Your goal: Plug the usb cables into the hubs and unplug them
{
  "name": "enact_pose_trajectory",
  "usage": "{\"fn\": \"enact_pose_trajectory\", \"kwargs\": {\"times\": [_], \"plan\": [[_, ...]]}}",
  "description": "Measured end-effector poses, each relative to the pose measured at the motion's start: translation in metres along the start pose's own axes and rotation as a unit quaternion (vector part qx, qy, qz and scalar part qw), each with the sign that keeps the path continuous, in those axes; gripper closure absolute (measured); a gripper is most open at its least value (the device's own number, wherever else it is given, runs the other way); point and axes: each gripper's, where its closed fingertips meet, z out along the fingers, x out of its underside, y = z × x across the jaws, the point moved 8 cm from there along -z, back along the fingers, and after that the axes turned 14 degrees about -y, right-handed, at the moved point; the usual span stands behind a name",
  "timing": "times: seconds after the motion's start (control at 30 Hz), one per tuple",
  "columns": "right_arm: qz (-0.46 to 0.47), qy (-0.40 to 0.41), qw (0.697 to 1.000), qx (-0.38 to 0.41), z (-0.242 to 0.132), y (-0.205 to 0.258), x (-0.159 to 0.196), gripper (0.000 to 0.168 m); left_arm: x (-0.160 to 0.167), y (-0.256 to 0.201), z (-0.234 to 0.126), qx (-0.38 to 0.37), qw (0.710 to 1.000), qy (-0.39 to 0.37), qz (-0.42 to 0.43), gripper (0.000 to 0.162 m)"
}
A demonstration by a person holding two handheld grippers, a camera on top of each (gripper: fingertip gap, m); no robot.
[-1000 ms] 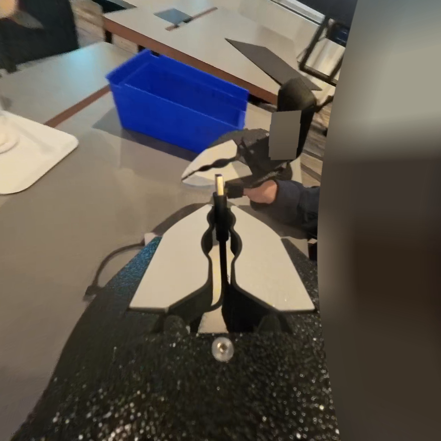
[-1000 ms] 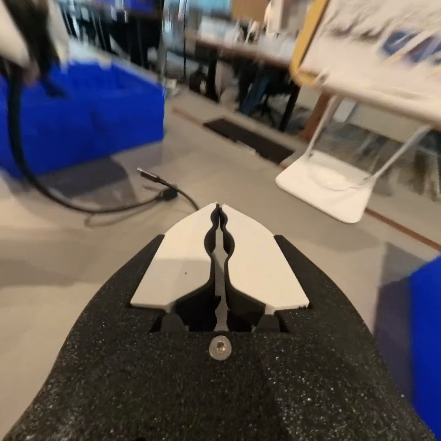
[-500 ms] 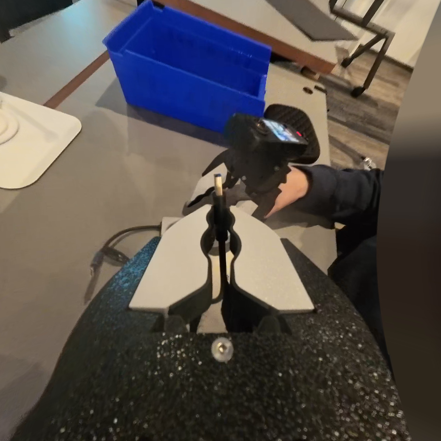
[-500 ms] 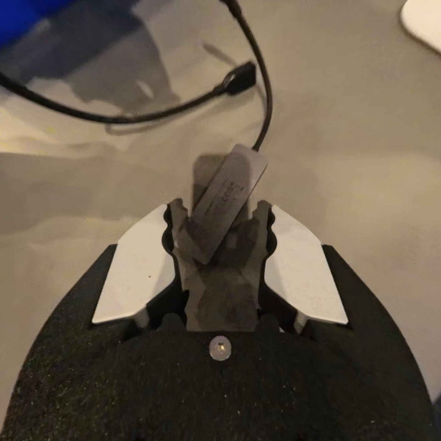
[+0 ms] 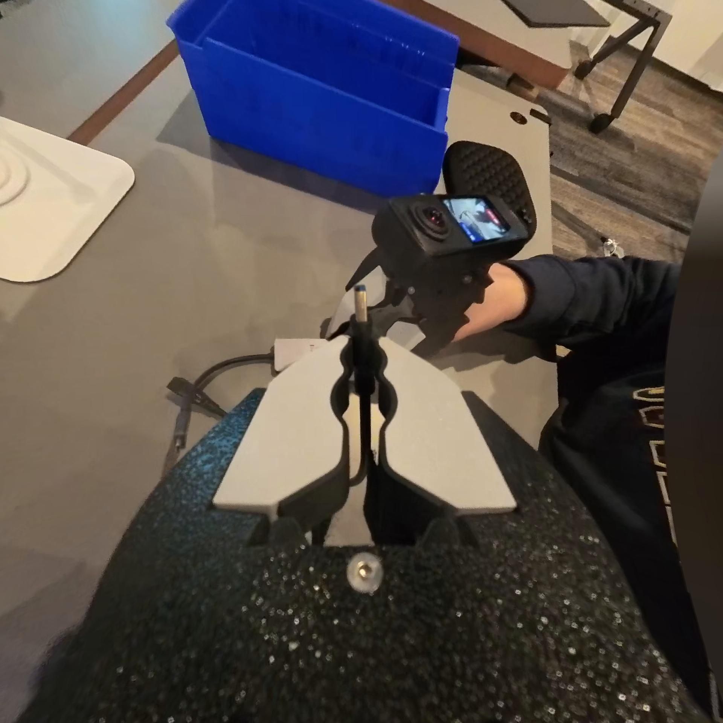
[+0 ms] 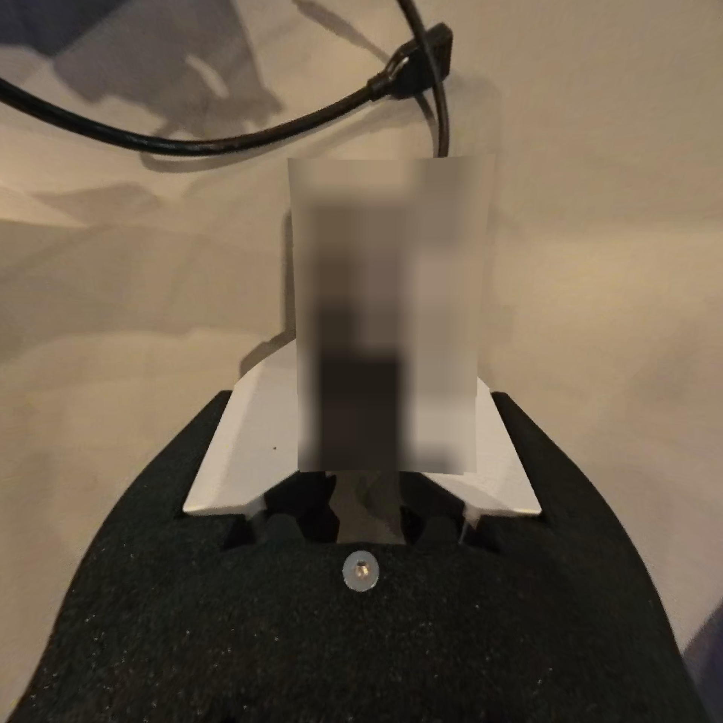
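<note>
My left gripper (image 5: 362, 344) is shut on a black USB cable plug (image 5: 360, 305), whose silver tip stands up past the fingertips. Just beyond it lies a pale hub (image 5: 295, 348) on the grey table, with a black cord (image 5: 227, 365). My right gripper (image 5: 336, 328), held by a hand, reaches down onto the hub from the right. In the right wrist view, the right gripper (image 6: 387, 242) has its fingers (image 6: 254, 450) drawn in around the hub. A blurred patch covers the hub and fingertips. A thick black cable (image 6: 195, 142) and its connector (image 6: 422, 74) lie ahead.
A blue bin (image 5: 313, 98) stands at the back of the table. A white base plate (image 5: 51, 203) lies at the left. A loose black plug (image 5: 180, 414) lies at the near left. The table edge (image 5: 547, 274) runs along the right, with the person's sleeve (image 5: 606, 297) over it.
My right gripper swung down from facing the room to the hub, opened around it, then drew its fingers in. My left gripper kept hold of the plug and tilted down slightly.
</note>
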Motion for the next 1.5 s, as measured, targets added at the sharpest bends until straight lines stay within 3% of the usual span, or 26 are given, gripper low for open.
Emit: {"fn": "enact_pose_trajectory", "kwargs": {"times": [0.03,0.13,0.43,0.7,0.9,1.07,1.27,1.4,1.5], "plan": [[-0.007,-0.001,1.000,0.003,0.000,-0.001,0.000,0.129,0.001,0.000,0.001,0.002,1.000,0.002,-0.002,0.153],[-0.016,-0.019,0.999,0.022,-0.003,-0.011,0.000,0.131,0.003,0.002,0.003,0.008,1.000,0.007,-0.010,0.153],[0.082,-0.151,0.985,-0.028,-0.021,-0.037,-0.007,0.133,0.015,0.008,0.016,0.055,0.996,0.028,-0.062,0.153],[0.019,-0.091,0.995,-0.042,-0.012,-0.035,0.003,0.134,0.020,0.014,0.018,0.066,0.994,0.030,-0.081,0.153],[-0.068,-0.122,0.990,0.001,-0.015,-0.028,-0.006,0.134,0.024,0.016,0.018,0.069,0.992,0.042,-0.094,0.153],[-0.050,-0.185,0.981,0.009,-0.022,-0.030,-0.012,0.135,0.032,0.017,0.027,0.102,0.986,0.059,-0.122,0.153],[-0.033,-0.166,0.986,-0.005,-0.021,-0.036,-0.007,0.135,0.036,0.020,0.031,0.117,0.982,0.060,-0.138,0.153],[-0.134,-0.123,0.983,-0.008,-0.017,-0.030,-0.001,0.135,0.035,0.021,0.027,0.112,0.983,0.059,-0.135,0.152],[-0.253,-0.100,0.962,0.020,-0.016,-0.024,0.003,0.136,0.035,0.023,0.024,0.108,0.983,0.057,-0.137,0.152]]}}
